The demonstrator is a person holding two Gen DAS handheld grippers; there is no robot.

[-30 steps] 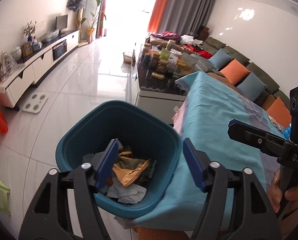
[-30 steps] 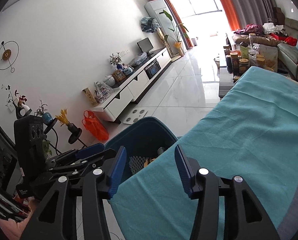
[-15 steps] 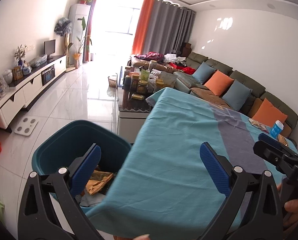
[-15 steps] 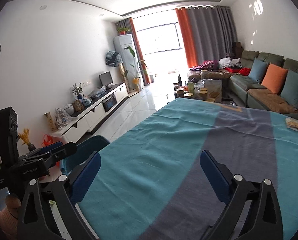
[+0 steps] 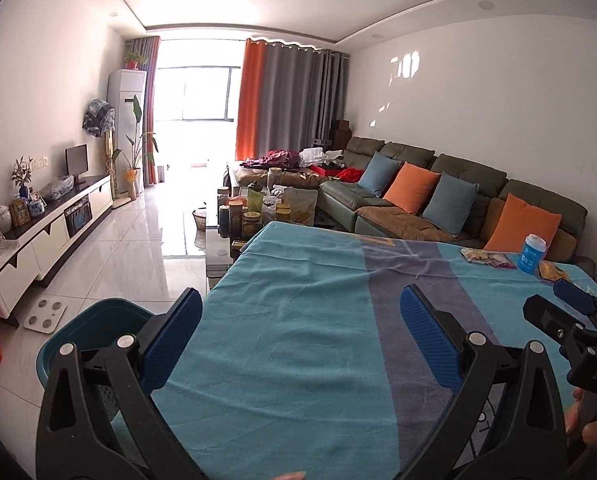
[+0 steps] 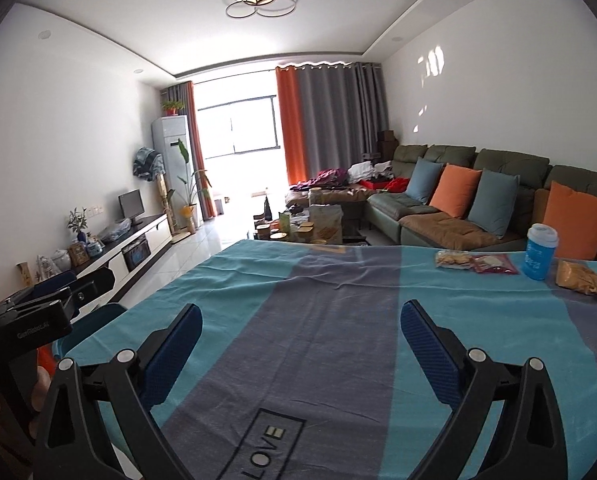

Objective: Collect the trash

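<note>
Left wrist view: left gripper [image 5: 298,336] is hovering over the table's teal cloth [image 5: 298,360], jaws spread wide, gripping nothing.
Bin: teal bin [image 5: 94,312] is sitting on the floor at the table's left edge.
Right wrist view: right gripper [image 6: 298,340] is also gaping wide and empty-handed.
Trash: snack wrappers [image 6: 474,262] are lying crumpled far right, beside the blue cup [image 6: 540,252].

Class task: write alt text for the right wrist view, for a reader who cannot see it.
The open, empty right gripper hovers over a teal-and-grey tablecloth. At the far right lie snack wrappers, a blue cup and a yellow packet; a green sofa stands behind.
</note>
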